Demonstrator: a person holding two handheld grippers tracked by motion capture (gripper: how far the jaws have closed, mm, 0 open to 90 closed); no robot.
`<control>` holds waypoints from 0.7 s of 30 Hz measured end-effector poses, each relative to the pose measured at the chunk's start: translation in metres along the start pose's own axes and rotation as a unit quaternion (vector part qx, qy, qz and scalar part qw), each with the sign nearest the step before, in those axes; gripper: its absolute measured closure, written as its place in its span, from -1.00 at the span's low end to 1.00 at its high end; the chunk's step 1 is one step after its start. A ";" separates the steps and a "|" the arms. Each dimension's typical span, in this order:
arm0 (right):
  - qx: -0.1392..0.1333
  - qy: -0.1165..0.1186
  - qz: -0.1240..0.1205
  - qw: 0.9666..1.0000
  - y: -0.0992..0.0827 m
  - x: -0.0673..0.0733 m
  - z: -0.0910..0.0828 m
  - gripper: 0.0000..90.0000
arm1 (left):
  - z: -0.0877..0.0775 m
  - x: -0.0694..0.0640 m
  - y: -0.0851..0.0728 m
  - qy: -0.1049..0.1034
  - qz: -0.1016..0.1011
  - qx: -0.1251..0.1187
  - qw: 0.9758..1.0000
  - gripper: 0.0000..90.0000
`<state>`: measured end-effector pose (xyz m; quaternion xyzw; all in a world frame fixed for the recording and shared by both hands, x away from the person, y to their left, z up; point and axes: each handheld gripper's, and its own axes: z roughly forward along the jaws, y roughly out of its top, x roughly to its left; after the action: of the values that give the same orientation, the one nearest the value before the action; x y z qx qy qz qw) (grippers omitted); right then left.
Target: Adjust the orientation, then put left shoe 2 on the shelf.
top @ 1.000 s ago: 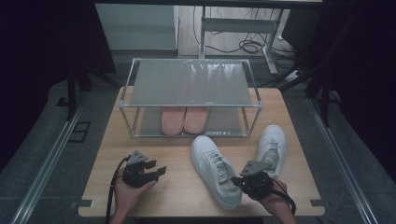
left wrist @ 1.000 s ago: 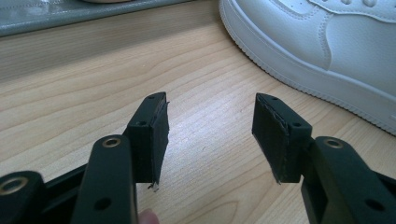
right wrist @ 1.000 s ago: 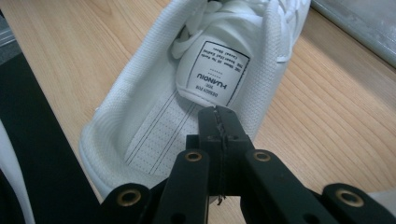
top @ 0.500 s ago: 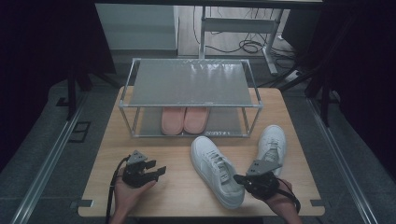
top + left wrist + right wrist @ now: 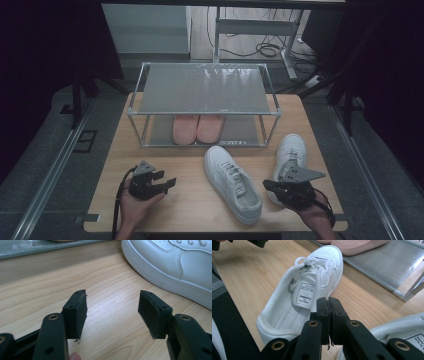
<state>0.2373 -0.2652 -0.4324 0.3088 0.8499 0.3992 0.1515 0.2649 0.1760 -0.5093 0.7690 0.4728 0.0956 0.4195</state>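
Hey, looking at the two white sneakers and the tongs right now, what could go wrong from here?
1. The right tongs are shut with nothing between them, so they may need reopening before gripping the left white sneaker.
2. The right white sneaker lies right under that hand and could get nudged toward the table edge.
3. The left tongs stand open near the left sneaker's sole and might push it.

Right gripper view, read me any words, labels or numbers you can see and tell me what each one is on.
Tongue label of the nearer white sneaker: black print in several lines, one larger brand-like line, upside down and too blurred to read.
Tongue label of the other white sneaker: a few small lines, cut off at the edge, too small to read.
No other text can be read.
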 end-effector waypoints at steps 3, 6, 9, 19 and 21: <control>0.000 0.001 0.001 1.000 0.001 0.000 0.002 0.97 | -0.001 0.000 0.000 -0.001 0.001 0.001 1.000 -0.13; -0.001 0.002 0.001 1.000 0.003 0.001 0.005 0.93 | -0.002 0.000 0.000 0.000 0.002 -0.002 1.000 -0.15; -0.001 0.004 0.001 1.000 0.005 0.001 0.009 0.83 | -0.003 0.000 0.000 0.001 0.002 -0.005 1.000 -0.15; 0.014 -0.003 0.007 1.000 0.015 0.007 0.035 0.58 | -0.002 0.001 -0.001 0.001 -0.002 -0.004 1.000 -0.16; 0.020 -0.008 0.007 1.000 0.016 0.007 0.040 0.54 | -0.003 0.002 -0.001 0.001 -0.003 -0.004 1.000 -0.15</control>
<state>0.2586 -0.2288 -0.4453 0.3212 0.8541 0.3809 0.1494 0.2640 0.1790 -0.5084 0.7655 0.4755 0.0972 0.4225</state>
